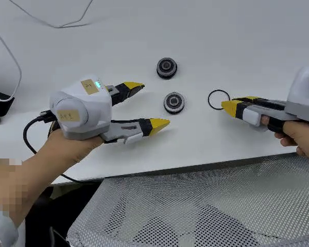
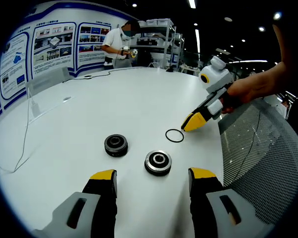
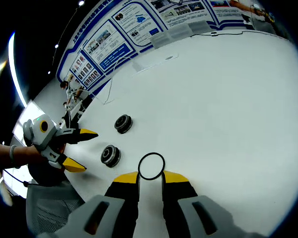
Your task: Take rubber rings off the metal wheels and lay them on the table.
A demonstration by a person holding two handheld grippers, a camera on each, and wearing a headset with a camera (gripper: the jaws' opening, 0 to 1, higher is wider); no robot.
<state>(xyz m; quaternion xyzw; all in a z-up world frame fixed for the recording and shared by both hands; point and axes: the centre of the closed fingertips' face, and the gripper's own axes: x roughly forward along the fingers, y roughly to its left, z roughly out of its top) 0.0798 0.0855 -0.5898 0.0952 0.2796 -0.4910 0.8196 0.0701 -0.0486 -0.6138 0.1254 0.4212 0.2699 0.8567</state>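
At the table's near edge, the left gripper (image 1: 147,104) is released: its two dark jaws with yellow wedge tips stand wide apart, nothing between them, pointing toward the nearer wheel (image 1: 174,102). Body is a rounded white plastic shell with two tan paper labels and a green light. Left hand (image 1: 67,146) cups it from below and behind, with the forearm coming in from the lower left. A black cable (image 1: 31,128) loops off the back.

The right gripper (image 1: 238,104) comes in level from the right, its jaws parted by a narrow gap and gripping nothing. Right hand (image 1: 298,136) is wrapped around the handle, fingers curled under.

The rubber ring (image 1: 219,99), a thin black loop, lies flat on the table (image 1: 221,41) just in front of the right tips. In the right gripper view its near edge sits at the mouth of the gap.

Two small round metal wheels:
- The nearer one lies flat between the two grippers and shows a bright metal rim in the left gripper view.
- The farther wheel (image 1: 166,67) lies beyond it, apart, and is darker around its edge.

Tabletop is smooth, matte white. A grey mesh chair back (image 1: 206,206) sits below the edge.
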